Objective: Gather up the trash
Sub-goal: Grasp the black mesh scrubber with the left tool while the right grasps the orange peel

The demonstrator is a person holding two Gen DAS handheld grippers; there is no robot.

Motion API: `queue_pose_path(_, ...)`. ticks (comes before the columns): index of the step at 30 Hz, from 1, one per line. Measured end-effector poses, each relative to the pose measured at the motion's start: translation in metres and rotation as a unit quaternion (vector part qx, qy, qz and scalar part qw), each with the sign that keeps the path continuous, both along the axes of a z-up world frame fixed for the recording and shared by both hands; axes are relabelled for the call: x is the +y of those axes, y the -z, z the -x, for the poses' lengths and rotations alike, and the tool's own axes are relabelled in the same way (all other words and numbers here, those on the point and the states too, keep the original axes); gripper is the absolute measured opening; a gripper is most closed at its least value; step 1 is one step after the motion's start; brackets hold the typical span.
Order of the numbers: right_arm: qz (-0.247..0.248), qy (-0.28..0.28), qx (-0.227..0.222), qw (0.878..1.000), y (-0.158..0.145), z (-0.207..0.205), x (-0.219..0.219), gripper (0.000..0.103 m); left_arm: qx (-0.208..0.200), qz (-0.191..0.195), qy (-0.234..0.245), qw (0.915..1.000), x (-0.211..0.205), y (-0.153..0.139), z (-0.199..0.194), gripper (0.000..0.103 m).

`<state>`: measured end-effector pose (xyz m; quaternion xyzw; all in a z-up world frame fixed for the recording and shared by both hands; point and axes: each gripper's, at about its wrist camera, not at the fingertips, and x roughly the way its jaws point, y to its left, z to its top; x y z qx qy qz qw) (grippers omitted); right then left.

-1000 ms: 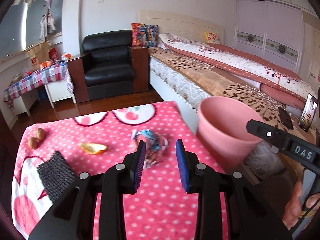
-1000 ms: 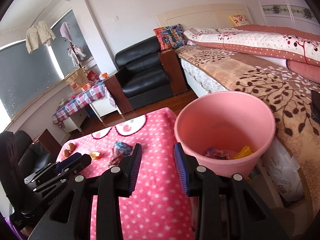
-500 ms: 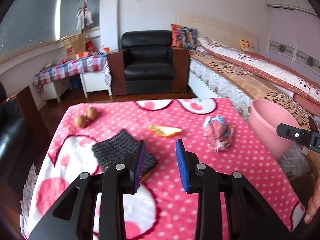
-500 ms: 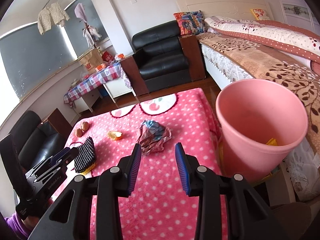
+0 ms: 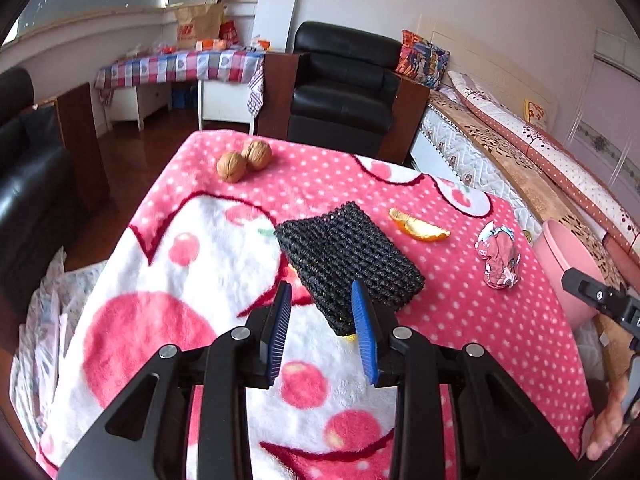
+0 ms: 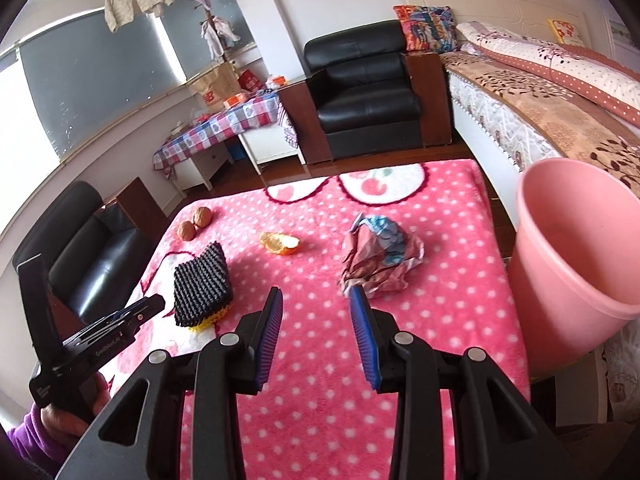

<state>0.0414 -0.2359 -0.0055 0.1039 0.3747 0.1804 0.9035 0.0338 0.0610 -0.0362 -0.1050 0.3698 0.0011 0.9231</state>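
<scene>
A crumpled wrapper [image 6: 382, 256] lies on the pink polka-dot blanket [image 6: 440, 320], also in the left wrist view [image 5: 498, 256]. An orange peel [image 6: 279, 242] [image 5: 418, 229], two walnuts [image 5: 244, 160] [image 6: 195, 223] and a black knitted pad [image 5: 348, 260] [image 6: 202, 284] lie there too. A pink bin [image 6: 576, 256] stands at the table's right edge. My left gripper [image 5: 322, 304] is open, just short of the pad's near corner. My right gripper [image 6: 316, 300] is open, just before the wrapper.
A black armchair [image 6: 364, 88] and a bed [image 6: 560, 92] stand beyond the table. A checked side table [image 5: 180, 68] sits far left. A dark leather chair [image 6: 80, 256] is close on the table's left side.
My left gripper has swung left from the wrapper and bin toward the black pad. My right gripper has turned from the bin toward the wrapper and come closer to it.
</scene>
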Motion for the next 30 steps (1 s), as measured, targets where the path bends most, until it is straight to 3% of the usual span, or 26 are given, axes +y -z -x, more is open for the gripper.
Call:
queue_pose_path(5,0.008,-0.012,0.005,1.0,0.004,-0.003,0.012,0.035,0.03,0.05,-0.002,0.9983,0.007,0.007,-0.013,0.031)
queue_pose_path(13,0.014,-0.027,0.009,1.0,0.007,-0.016,0.027,0.035,0.054,0.039,0.01,0.9977,0.0,0.017,-0.026,0.031)
queue_pose_path(14,0.015,-0.028,0.01,0.999,0.007,-0.018,0.03,0.035,0.051,0.038,0.009,0.9979,0.0,0.017,-0.026,0.029)
queue_pose_path(15,0.016,-0.031,0.01,0.999,0.007,-0.021,0.032,0.035,0.046,0.038,0.008,0.9982,0.0,0.016,-0.025,0.016)
queue_pose_path(18,0.018,-0.04,0.011,0.999,0.009,-0.031,0.041,0.036,0.031,0.04,0.012,0.9987,0.002,0.012,-0.023,0.009)
queue_pose_path(24,0.021,-0.066,0.017,0.997,0.015,-0.056,0.062,0.038,-0.018,0.06,-0.016,0.9979,0.026,-0.01,-0.014,0.008)
queue_pose_path(26,0.032,-0.073,0.015,0.997,0.017,-0.065,0.071,0.044,-0.031,0.059,-0.025,0.9975,0.032,-0.016,-0.012,0.008)
queue_pose_path(30,0.048,-0.085,0.012,0.995,0.021,-0.081,0.086,0.049,-0.034,0.08,-0.024,0.9959,0.041,-0.022,-0.012,0.008)
